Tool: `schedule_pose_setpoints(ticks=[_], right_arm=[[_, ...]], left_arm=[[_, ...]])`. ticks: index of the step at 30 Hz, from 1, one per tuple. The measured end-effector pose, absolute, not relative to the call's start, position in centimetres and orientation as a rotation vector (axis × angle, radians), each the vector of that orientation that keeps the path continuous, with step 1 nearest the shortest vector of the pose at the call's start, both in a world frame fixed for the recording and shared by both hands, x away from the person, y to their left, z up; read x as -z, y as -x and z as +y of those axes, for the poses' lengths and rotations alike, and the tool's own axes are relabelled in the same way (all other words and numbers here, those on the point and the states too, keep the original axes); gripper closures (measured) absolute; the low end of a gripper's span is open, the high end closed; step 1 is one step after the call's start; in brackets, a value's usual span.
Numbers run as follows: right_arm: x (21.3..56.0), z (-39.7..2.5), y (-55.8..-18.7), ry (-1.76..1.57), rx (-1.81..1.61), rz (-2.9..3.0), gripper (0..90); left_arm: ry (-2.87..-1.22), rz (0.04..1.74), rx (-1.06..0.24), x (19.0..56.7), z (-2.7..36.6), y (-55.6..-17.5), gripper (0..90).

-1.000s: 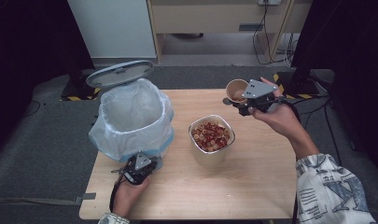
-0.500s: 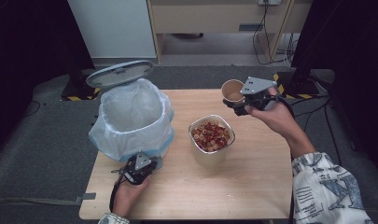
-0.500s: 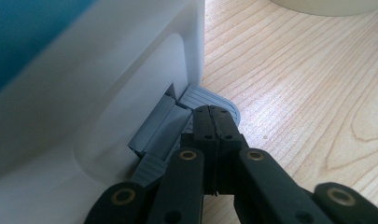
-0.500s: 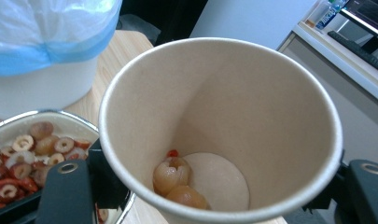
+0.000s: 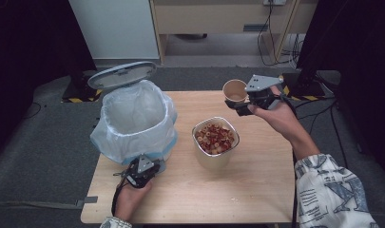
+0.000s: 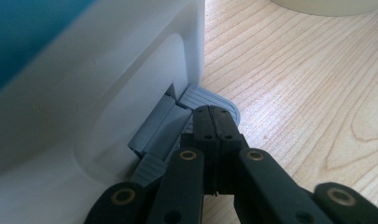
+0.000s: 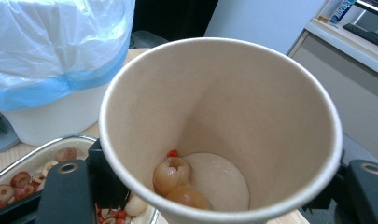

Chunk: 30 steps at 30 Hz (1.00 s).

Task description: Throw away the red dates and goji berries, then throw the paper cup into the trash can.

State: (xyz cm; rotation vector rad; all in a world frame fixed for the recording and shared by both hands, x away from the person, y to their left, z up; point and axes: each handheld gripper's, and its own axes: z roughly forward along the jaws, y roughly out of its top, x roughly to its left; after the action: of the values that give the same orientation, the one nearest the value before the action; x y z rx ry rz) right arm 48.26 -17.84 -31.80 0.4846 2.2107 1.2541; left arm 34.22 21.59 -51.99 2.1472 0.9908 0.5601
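Pinching a paper cup (image 5: 235, 90) in the right claw (image 5: 241, 105), one jaw on each side of its wall, up at about 1 o'clock on the table (image 5: 256, 190). Drifting it a little toward 9 o'clock compared with a second ago, when it was sitting nearer the far right edge. A small shift, but pointing at the bin (image 5: 133, 118) rather than away from it. Carrying only a few leftovers (image 7: 177, 175) in the bottom: two or three pale, fleshy pieces and a red fleck, seen in the right gripper view.

Pressing down with the left claw (image 6: 214, 126) at about 7 o'clock, jaws squeezed together with nothing between them, tips bearing on the grey pedal (image 6: 210, 95) at the foot of the bin. Not moving from that spot over the last second, and so keeping the lid (image 5: 122, 75) tipped back at 11 o'clock and the plastic-lined mouth open.

Leaving the bowl (image 5: 215, 159) of red and tan rings untouched at the centre, between cup and bin.

Judging from this: readying a tip-out of the cup into the bin, with the carry only just starting. Needing next to pass the cup over or behind the bowl toward 10 o'clock, keeping it level until it is above the liner, and holding the pedal down throughout.
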Motion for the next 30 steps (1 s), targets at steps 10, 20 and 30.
schedule_pose_setpoints(ticks=[10,20,30], right_arm=[[31.5,-17.5,-48.3,-0.507,-1.299,2.220,28.2],[31.2,-17.3,-48.3,-0.552,-1.349,2.232,28.2],[30.6,-16.1,-48.4,-0.585,-1.406,2.253,28.2]], left_arm=[[-2.147,0.991,-0.560,52.0,21.6,-34.2,89.5],[-2.142,0.997,-0.554,52.0,21.6,-34.2,89.5],[-2.147,0.991,-0.561,52.0,21.6,-34.2,89.5]])
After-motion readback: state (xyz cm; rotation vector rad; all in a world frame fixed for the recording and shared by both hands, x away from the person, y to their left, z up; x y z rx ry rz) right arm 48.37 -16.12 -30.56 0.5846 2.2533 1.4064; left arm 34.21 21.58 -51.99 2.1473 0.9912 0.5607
